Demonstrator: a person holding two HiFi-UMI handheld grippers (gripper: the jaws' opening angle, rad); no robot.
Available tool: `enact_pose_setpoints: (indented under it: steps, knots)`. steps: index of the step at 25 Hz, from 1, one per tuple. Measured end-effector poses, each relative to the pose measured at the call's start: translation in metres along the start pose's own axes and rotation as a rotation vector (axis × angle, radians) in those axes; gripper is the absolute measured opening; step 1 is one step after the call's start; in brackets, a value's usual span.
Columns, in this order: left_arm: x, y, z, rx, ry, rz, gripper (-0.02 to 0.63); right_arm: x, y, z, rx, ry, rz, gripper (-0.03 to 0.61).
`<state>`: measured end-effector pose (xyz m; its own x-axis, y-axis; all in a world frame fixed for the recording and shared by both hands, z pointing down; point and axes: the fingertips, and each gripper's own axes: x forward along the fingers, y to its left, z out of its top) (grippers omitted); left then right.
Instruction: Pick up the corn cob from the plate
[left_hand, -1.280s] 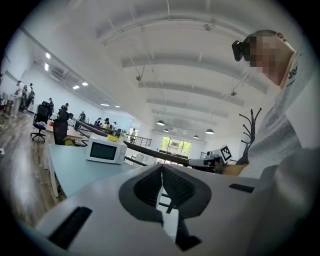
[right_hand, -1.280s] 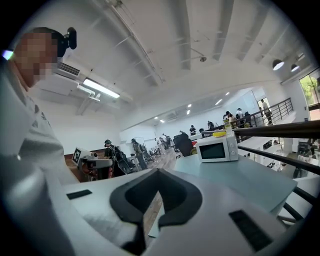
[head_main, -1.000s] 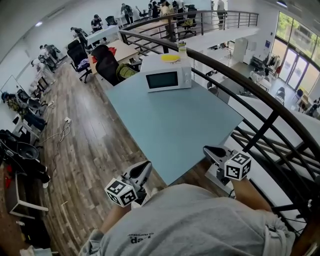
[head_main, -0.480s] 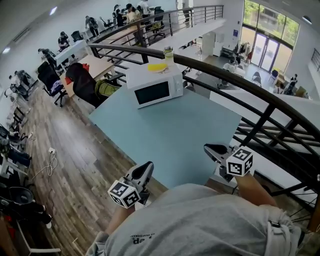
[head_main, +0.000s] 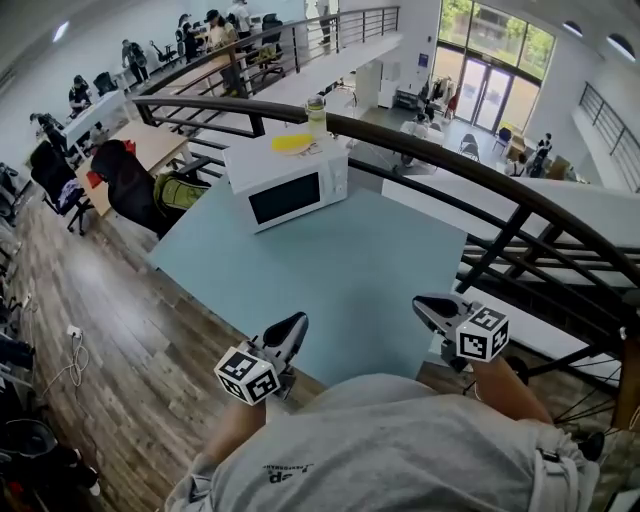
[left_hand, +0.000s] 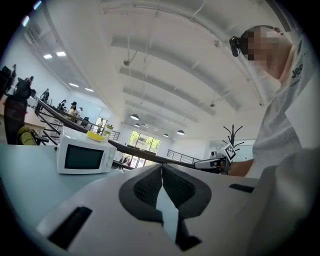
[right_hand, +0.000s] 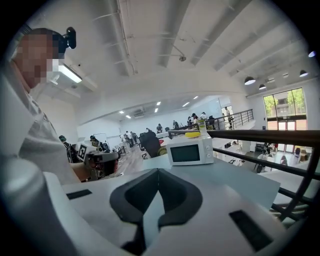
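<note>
Left gripper (head_main: 295, 322) closed and empty, right gripper (head_main: 422, 301) closed on nothing, both at near edge of blue table (head_main: 340, 270), white microwave (head_main: 287, 187) at far end, yellow item (head_main: 292, 143) on top

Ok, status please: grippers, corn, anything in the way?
Both shut, empty: left gripper, right gripper. Corn unconfirmed: yellow thing on the microwave. Nothing blocks the table.

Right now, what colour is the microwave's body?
White microwave, with a dark door window; the head view shows it best.

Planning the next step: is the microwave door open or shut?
Shut. The microwave door lies flush with its front in every view.
</note>
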<state>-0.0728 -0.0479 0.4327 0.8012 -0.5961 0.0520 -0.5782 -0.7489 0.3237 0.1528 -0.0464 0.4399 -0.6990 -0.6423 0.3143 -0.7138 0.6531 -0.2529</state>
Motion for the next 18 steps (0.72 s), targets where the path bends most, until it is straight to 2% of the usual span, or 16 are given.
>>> enact_pose_setpoints:
  steps: [4, 9, 14, 18]
  knots:
    - [0.014, 0.006, -0.002, 0.006, 0.016, 0.011, 0.018, -0.004, -0.021, 0.006, 0.010, -0.026, -0.013, 0.015]
    - [0.041, 0.003, 0.007, 0.000, 0.020, 0.069, 0.018, -0.007, -0.052, 0.026, -0.033, -0.055, 0.033, 0.016]
    - [0.079, -0.021, 0.013, 0.044, 0.020, 0.172, 0.018, -0.028, -0.097, 0.039, -0.087, -0.057, 0.095, 0.017]
    - [0.098, 0.013, 0.021, 0.026, 0.017, 0.264, 0.018, 0.014, -0.122, 0.066, -0.162, -0.048, 0.131, 0.017]
